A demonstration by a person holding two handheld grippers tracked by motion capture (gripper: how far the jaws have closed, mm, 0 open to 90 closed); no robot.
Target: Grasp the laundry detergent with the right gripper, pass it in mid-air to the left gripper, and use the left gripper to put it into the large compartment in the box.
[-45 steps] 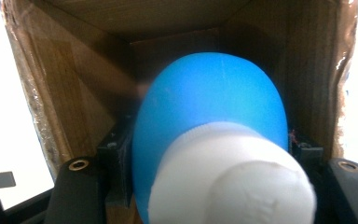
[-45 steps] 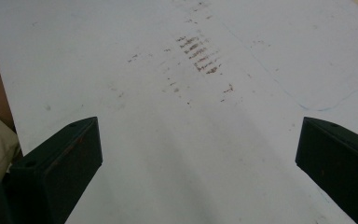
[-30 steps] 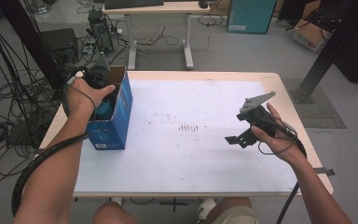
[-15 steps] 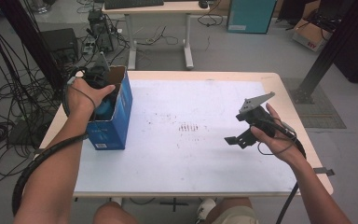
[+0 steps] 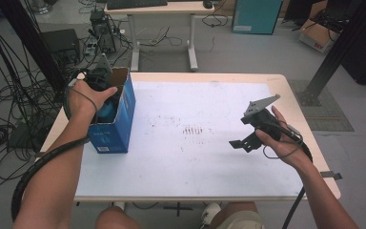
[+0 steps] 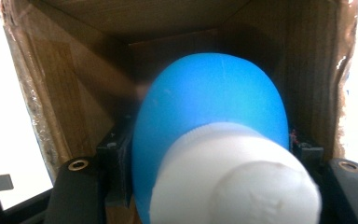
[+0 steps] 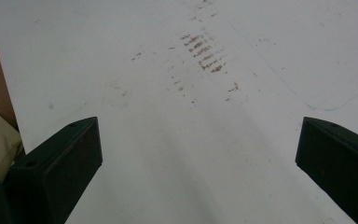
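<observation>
A workshop floor strewn with cables surrounds the white table (image 5: 186, 157), whose top is scuffed with small brown marks near the middle; at its left edge stands an open blue cardboard box (image 5: 116, 126). The left gripper (image 5: 106, 98) reaches down into that box, its jaws clamped on a blue bottle with a white cap (image 6: 214, 140); from the left gripper view the bottle sits deep between the brown inner walls, cap toward the camera. The right gripper (image 7: 200, 172) hovers above bare table well to the right, jaws spread wide and holding nothing. The risk, as I judge it, is the tight fit; a lift that is not straight could catch the bottle or the jaws on the box wall and drag or tip the light box, since nothing steadies it; the rounded, smooth bottle might also slip from the grip.
</observation>
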